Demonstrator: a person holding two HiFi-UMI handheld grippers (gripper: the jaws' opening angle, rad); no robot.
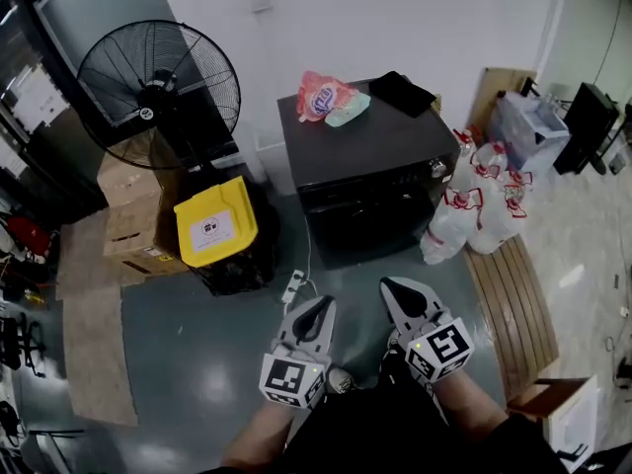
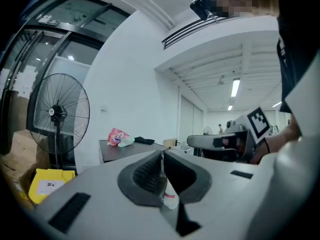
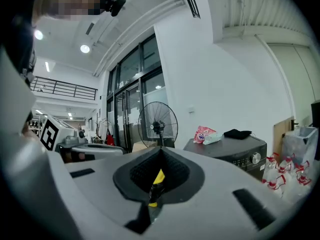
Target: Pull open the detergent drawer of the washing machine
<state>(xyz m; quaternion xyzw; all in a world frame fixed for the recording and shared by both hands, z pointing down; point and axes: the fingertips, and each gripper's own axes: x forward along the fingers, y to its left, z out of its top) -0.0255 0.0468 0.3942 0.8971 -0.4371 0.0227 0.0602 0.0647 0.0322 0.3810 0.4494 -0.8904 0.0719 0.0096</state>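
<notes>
Grey floor (image 1: 197,354), washing machine (image 1: 367,151) front foreshortened

A fan (image 1: 158,92) stands left of the washing machine (image 1: 365,171), bags (image 1: 472,210) right.

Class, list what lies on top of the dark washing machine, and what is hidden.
On the washing machine lie a pink printed bag, a pale green packet touching it, and a black cloth-like thing near the back. The top beneath them is covered.

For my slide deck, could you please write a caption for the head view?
Shut left gripper and shut right gripper hover short of the dark washing machine, a pink pouch on top.
</notes>
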